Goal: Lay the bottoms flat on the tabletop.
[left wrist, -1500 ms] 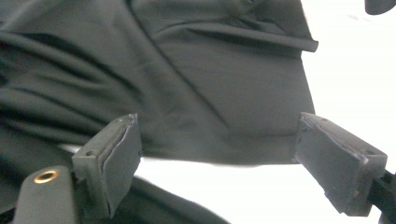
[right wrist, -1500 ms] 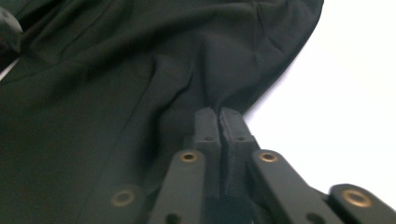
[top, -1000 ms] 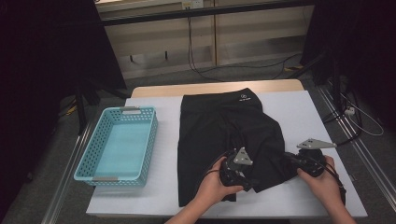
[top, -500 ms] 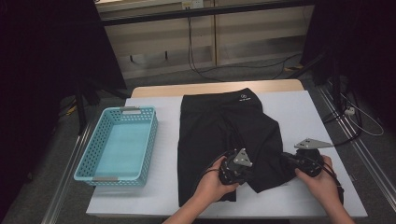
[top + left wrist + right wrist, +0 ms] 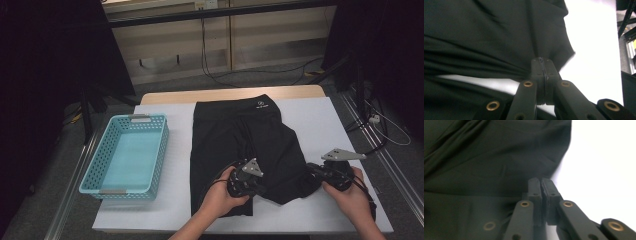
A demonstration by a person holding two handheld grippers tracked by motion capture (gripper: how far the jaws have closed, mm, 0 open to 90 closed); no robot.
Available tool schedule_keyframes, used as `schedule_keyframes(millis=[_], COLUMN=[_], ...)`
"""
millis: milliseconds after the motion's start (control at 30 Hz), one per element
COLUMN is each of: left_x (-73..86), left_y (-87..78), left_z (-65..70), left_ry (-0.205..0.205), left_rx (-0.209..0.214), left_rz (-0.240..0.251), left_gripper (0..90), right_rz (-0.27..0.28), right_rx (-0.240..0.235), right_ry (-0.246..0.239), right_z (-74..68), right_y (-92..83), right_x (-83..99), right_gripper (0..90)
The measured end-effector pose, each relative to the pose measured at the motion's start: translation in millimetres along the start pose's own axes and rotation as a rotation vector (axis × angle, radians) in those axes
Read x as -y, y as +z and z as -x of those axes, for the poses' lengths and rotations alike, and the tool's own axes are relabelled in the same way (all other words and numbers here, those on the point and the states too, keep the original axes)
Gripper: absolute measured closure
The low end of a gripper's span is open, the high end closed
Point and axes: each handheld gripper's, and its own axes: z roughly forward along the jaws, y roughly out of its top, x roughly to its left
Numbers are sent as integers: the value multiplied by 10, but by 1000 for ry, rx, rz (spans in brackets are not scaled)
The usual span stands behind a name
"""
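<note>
A black garment [image 5: 240, 130] with a small white logo at its far waistband lies flat on the white table [image 5: 325, 120]. One leg is folded across toward the right. My left gripper [image 5: 261, 190] sits on the near part of the cloth. Its jaws have just been closing and pinch a fold of the black fabric [image 5: 486, 37] at the left gripper [image 5: 542, 60] tips. My right gripper [image 5: 307, 178] comes in from the right at the folded leg's edge. Its jaws have just been opening a touch, and the right gripper [image 5: 541, 180] still nips the dark cloth [image 5: 486, 157].
A light blue perforated basket [image 5: 161, 150] stands empty on the table's left side. Bare white tabletop lies right of the garment. Dark stands and cables are on the floor past the far and right edges.
</note>
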Motion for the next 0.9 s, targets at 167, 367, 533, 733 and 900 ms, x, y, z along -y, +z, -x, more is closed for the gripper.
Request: schedule_keyframes(millis=[167, 367, 533, 733, 900], left_x=[58, 44, 52, 42, 18], left_y=[-24, -49, -26, -47, -20], left_z=[-28, -29, -24, -34, -42], left_ry=[-18, -10, 0, 1, -3], left_rx=[0, -5, -3, -7, -17], left_rz=[6, 10, 23, 41, 73], left_gripper=[896, 892, 891, 891, 891], right_rz=[-4, -57, -99, -90, -39], right_rx=[10, -27, -47, -50, -2], right_ry=[8, -25, -31, 7, 26], right_z=[21, -22, -93, -20, 95], right_y=[-72, -103, 45, 28, -84], right_x=[32, 69, 127, 116, 101], right_gripper=[813, 761, 704, 896, 895])
